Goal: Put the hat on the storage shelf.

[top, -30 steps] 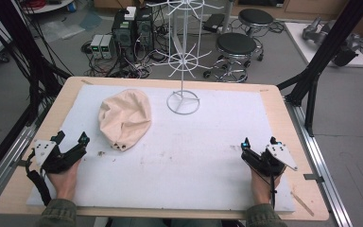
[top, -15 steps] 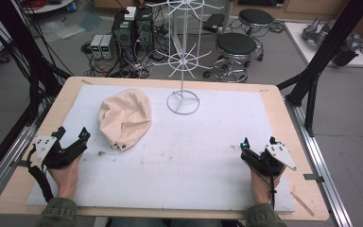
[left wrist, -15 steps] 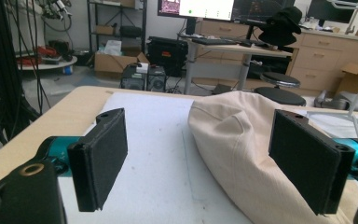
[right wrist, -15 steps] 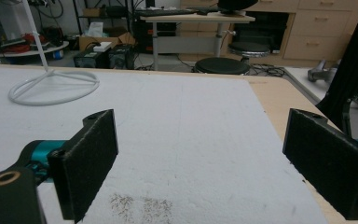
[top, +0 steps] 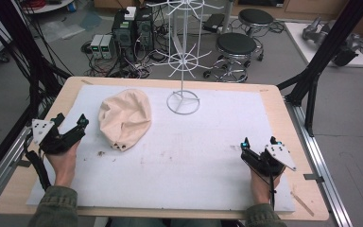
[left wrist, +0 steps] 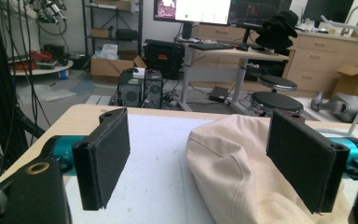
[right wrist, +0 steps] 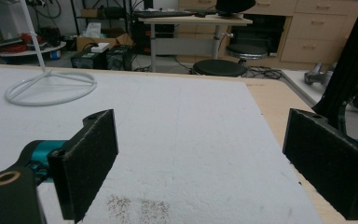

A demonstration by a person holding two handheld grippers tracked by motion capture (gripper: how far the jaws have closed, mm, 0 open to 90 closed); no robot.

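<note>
A beige cloth cap (top: 124, 118) lies crumpled on the white mat (top: 194, 156), left of centre. My left gripper (top: 71, 119) stands open just left of the cap, with a small gap between them. In the left gripper view the cap (left wrist: 242, 172) sits ahead between the open gripper's (left wrist: 200, 140) spread jaws, towards the right one. My right gripper (top: 258, 141) rests open near the mat's right front corner with nothing between its fingers. In the right gripper view that gripper (right wrist: 205, 154) faces bare mat.
A white wire display stand (top: 183, 101) rises from a ring base at the back centre of the mat; its base (right wrist: 51, 86) shows far left in the right gripper view. The wooden table edge (top: 283, 118) borders the mat. Stools, computers and cables lie beyond.
My left gripper has moved forward along the mat's left side, closer to the cap. The right gripper and the cap have stayed put.
</note>
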